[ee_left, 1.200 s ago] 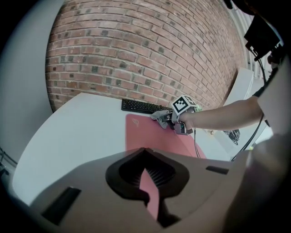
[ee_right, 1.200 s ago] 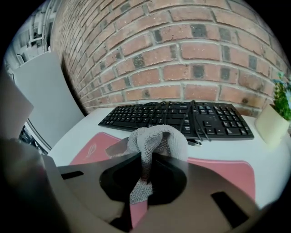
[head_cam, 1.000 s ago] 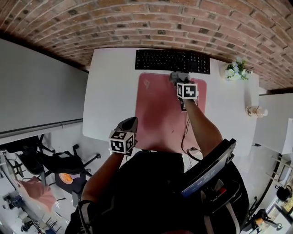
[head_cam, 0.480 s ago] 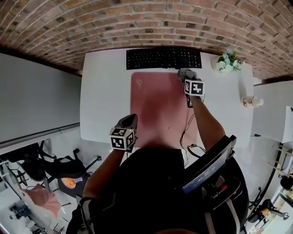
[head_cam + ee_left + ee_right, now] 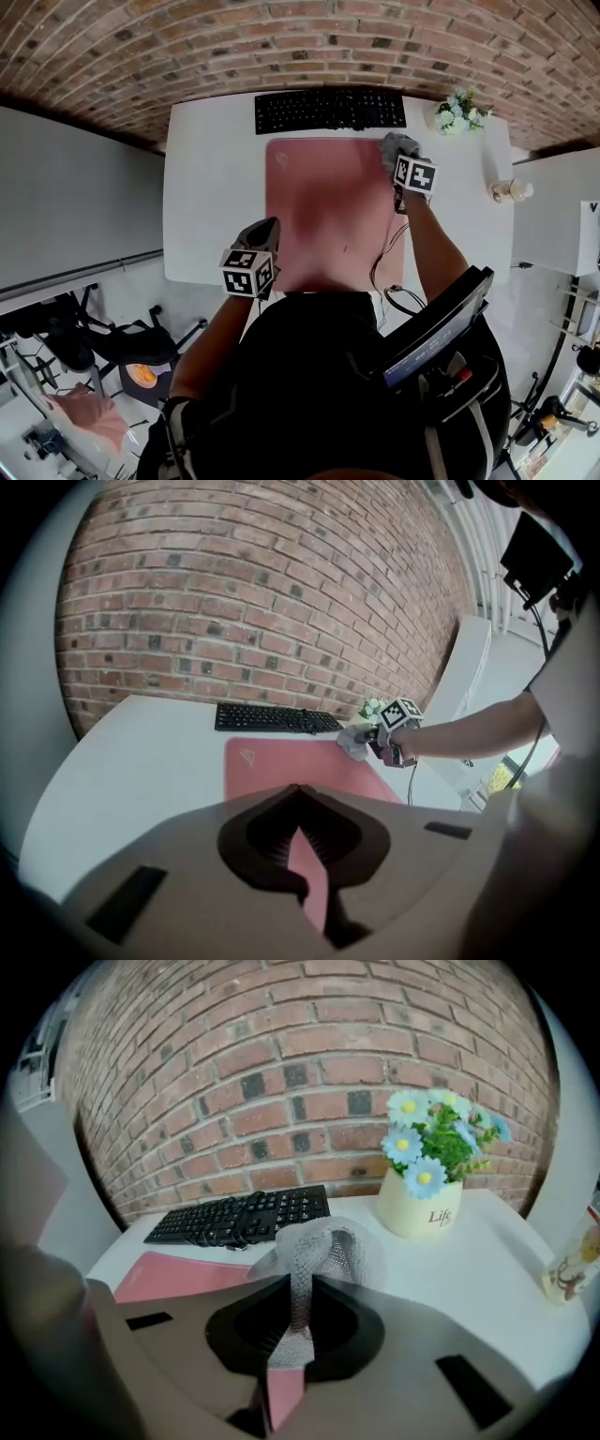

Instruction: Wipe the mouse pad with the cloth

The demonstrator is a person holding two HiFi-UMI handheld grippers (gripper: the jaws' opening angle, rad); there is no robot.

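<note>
Grippers: two, each with one marker cube.
Left gripper (image 5: pixel 265 228): at 7 o'clock of the pad, over the desk's near edge. Its jaws are pressed almost together, with only a thin slit between them and nothing in it.
Desk (image 5: pixel 206 187): one, white, set against a brick wall (image 5: pixel 281 47) at 12 o'clock.
Keyboard (image 5: pixel 328 110): one, black, lying along the desk's far edge, just beside the pad at the pad's 12 o'clock.
Pad (image 5: pixel 323 206): one, pink, flat on the desk's middle. It has a faint logo at its 11 o'clock corner.
Cable (image 5: pixel 386 258): one, thin and dark, looping over the pad's 4 o'clock part and off the desk's near edge.
Cloth (image 5: pixel 396 146): one, grey, bunched at the pad's 1 o'clock corner. In the right gripper view it rises in a fold in front of the jaws.
Right gripper (image 5: pixel 400 159): at the pad's 1 o'clock corner, jaws pinching the cloth.
Flowers (image 5: pixel 457 114): one cream pot of blue and white blooms, at 1 o'clock of the cloth, apart from it.
Bottle (image 5: pixel 506 190): one, small, at 3 o'clock of the right gripper, near the desk's right edge.
</note>
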